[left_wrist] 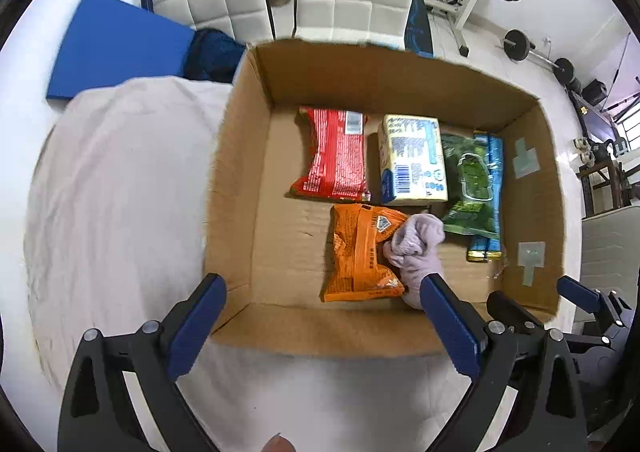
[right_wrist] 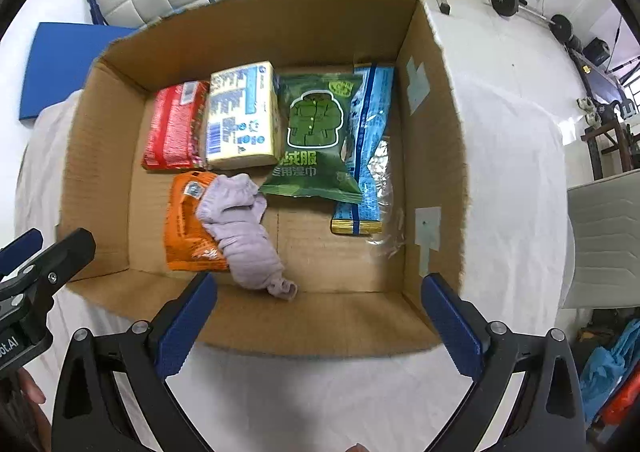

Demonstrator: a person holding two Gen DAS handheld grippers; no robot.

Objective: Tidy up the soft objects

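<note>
one lilac sock (right_wrist: 244, 228) lay crumpled in the cardboard box (right_wrist: 434, 140), lower centre of the right wrist frame, its long axis running diagonally from the orange packet (right_wrist: 182, 228) it overlapped toward the near wall. it sat just ahead of the right hand-held gripper (right_wrist: 320, 326), the nearer one. both it and the left hand-held gripper (left_wrist: 322, 326) gaped wide, holding nothing.
</note>
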